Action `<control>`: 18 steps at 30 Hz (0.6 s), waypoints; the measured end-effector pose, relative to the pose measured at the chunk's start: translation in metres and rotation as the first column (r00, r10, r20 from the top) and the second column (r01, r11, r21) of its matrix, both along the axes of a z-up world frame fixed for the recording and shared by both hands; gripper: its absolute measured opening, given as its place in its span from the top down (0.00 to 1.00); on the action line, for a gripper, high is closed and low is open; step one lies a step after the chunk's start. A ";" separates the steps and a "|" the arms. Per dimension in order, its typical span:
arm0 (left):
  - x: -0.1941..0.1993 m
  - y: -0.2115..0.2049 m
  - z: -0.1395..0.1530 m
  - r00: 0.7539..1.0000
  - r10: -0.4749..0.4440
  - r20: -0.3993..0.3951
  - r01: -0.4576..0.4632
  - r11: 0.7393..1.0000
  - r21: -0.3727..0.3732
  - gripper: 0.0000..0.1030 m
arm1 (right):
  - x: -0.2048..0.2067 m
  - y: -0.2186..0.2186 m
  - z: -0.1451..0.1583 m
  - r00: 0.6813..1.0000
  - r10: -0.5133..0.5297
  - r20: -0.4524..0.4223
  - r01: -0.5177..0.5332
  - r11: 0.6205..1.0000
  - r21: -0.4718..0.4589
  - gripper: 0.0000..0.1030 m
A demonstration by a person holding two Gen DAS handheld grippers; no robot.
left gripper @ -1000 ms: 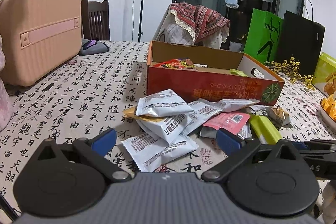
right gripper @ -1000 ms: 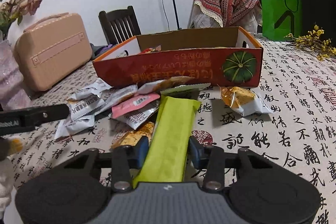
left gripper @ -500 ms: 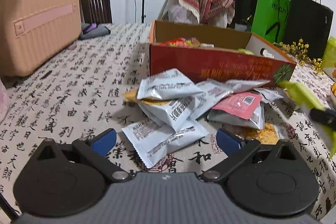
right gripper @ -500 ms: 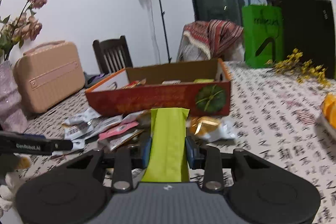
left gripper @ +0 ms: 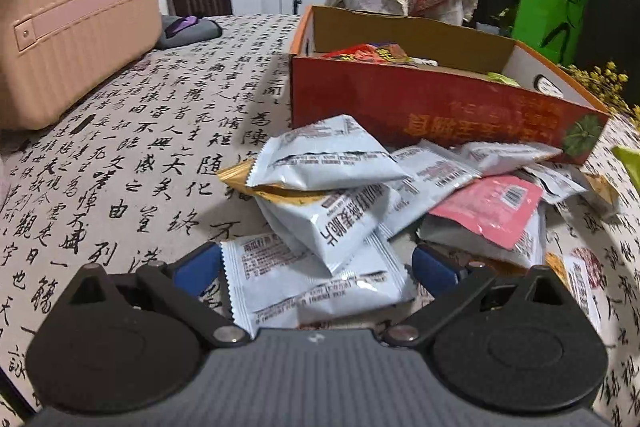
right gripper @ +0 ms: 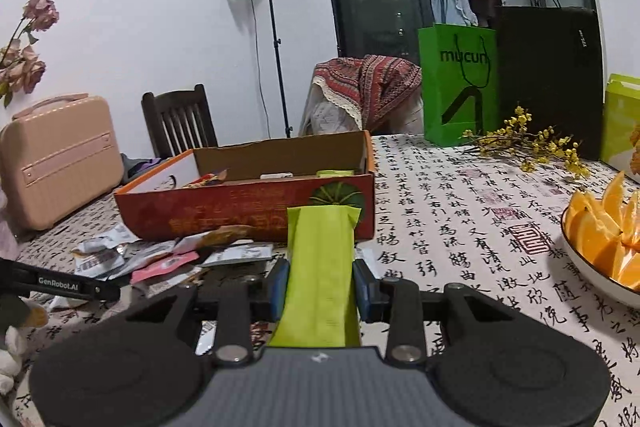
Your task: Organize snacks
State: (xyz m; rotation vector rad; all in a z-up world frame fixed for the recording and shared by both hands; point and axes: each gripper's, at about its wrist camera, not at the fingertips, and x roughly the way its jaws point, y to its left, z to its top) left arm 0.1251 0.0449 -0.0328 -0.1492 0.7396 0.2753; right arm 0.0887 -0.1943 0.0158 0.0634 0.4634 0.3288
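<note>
One green packet (right gripper: 320, 267) between right jaws, left jaws wide over several white packets (left gripper: 320, 223).

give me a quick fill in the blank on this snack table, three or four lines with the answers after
1. The right claw is shut on a long ____ snack packet.
2. The left claw is ____ over white foil snack packets.
3. The red cardboard box has a green ____ printed on its front.
4. The white bowl holds ____ wedges.

Missing words: green; open; pumpkin; orange
</note>
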 end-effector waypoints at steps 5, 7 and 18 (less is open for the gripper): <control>-0.005 0.000 -0.001 1.000 0.013 0.015 -0.013 1.000 0.000 0.01 | 0.000 -0.004 -0.001 1.000 -0.009 -0.003 0.009 1.000 0.013 0.68; -0.009 0.001 0.000 1.000 0.015 0.020 -0.015 1.000 0.000 0.06 | 0.000 -0.004 -0.002 1.000 -0.009 -0.004 0.009 1.000 0.016 0.68; -0.040 0.010 0.012 0.993 0.017 0.113 -0.016 1.000 -0.011 0.29 | 0.000 -0.002 -0.003 1.000 -0.003 -0.005 0.003 1.000 0.024 0.68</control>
